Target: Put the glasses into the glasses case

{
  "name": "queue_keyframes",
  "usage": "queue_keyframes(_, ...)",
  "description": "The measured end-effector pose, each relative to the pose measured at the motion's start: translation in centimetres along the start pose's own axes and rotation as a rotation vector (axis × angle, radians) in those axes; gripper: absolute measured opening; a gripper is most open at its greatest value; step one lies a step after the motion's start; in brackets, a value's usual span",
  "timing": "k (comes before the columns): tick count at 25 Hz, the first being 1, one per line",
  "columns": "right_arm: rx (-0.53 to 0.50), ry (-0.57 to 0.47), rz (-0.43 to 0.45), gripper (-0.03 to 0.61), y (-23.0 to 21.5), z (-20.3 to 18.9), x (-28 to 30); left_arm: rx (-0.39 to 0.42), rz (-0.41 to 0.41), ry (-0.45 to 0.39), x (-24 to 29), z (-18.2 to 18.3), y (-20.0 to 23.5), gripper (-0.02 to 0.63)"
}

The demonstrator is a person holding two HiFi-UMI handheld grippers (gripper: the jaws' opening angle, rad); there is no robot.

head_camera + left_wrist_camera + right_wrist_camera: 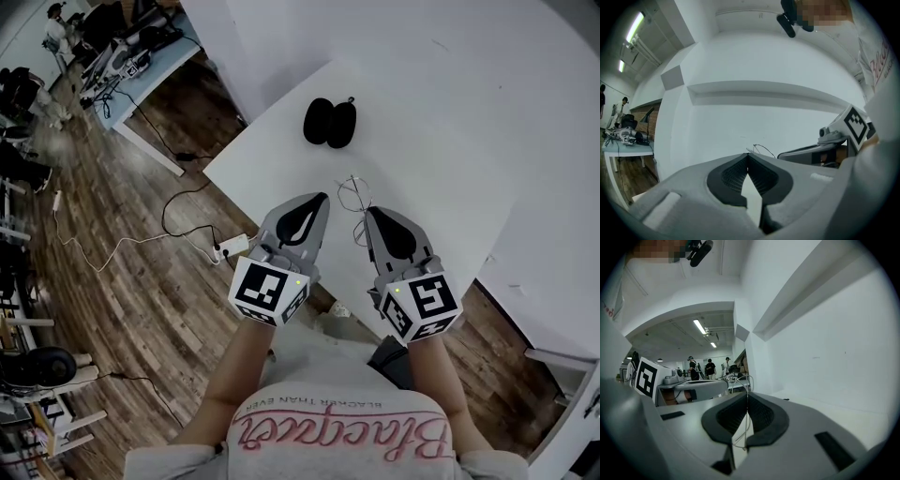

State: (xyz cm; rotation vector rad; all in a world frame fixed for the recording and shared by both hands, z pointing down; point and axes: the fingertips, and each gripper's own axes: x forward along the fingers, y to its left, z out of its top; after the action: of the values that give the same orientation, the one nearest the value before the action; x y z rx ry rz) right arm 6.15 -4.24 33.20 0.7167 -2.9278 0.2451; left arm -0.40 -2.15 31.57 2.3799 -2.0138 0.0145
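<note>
The thin wire-framed glasses (353,194) hang over the near part of the white table (441,141). My right gripper (368,213) is shut on them; in the right gripper view their wire (743,380) runs down between the closed jaws of that gripper (747,397). My left gripper (324,197) hovers just left of the glasses, shut with nothing in it (748,157); the glasses' wire (762,149) shows just beyond its tip. The black glasses case (329,123) lies open on the table, farther away.
The table's left edge (253,141) drops to a wooden floor with cables and a power strip (230,247). A white wall (562,234) rises at the right. Desks and people stand far off at the upper left (112,47).
</note>
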Motion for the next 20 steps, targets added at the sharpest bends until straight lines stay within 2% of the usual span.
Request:
queue_keyframes(10,0.033,0.007,-0.130,0.014,-2.0,-0.6,2.7,-0.014,-0.097,0.018,2.8,-1.2,3.2,0.005)
queue_keyframes(20,0.028,-0.001,-0.249,0.014,-2.8,1.6,9.7,-0.033,-0.212,0.017,7.2,-0.8,9.9,0.005)
